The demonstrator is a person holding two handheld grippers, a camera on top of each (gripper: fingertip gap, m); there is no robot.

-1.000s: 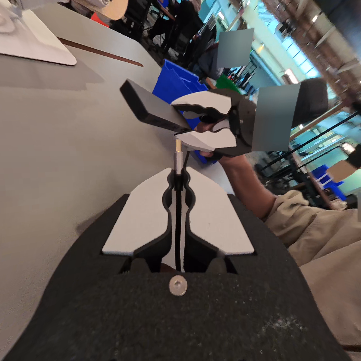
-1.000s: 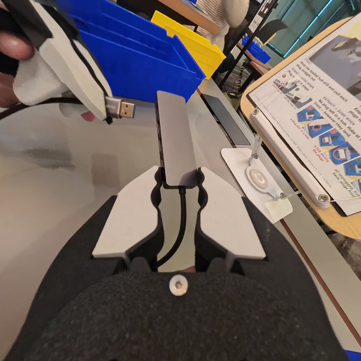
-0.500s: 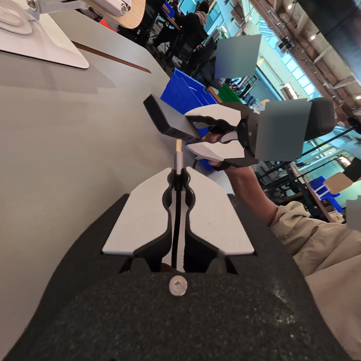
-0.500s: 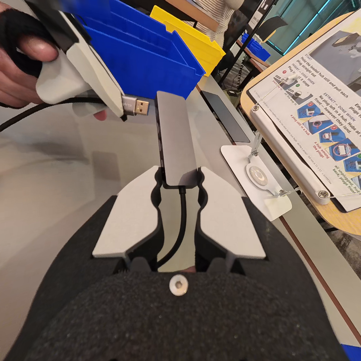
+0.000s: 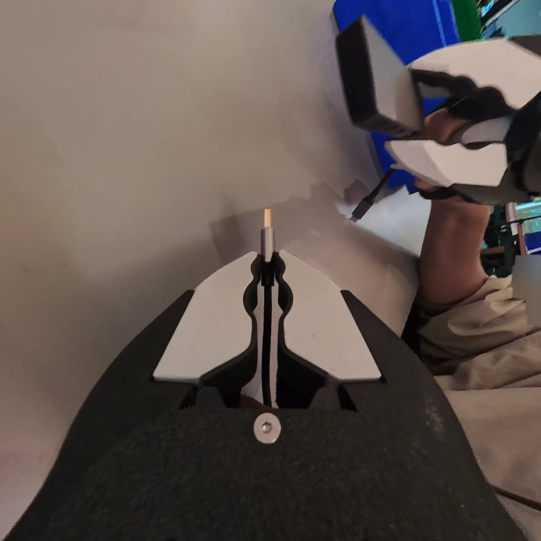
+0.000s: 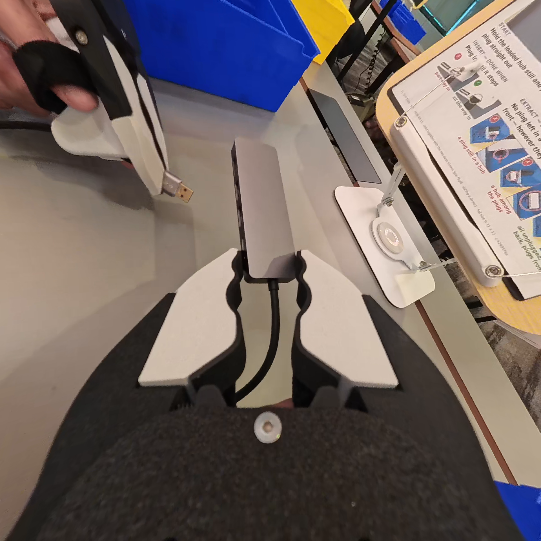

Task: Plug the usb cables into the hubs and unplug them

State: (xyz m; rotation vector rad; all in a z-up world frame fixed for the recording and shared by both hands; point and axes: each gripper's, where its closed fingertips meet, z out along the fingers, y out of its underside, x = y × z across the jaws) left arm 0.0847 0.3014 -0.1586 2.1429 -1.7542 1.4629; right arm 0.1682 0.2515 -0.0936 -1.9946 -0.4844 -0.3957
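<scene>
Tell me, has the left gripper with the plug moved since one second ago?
Yes. In the right wrist view the left gripper and plug now sit lower, farther below the blue bin, apart from the hub.

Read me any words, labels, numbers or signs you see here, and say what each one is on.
Instruction sheet on the wooden board: printed headings, captions and small pictures; I don't repeat writing.
Plug: any mark is too small to read.
Hub, blue bin: none visible.
</scene>
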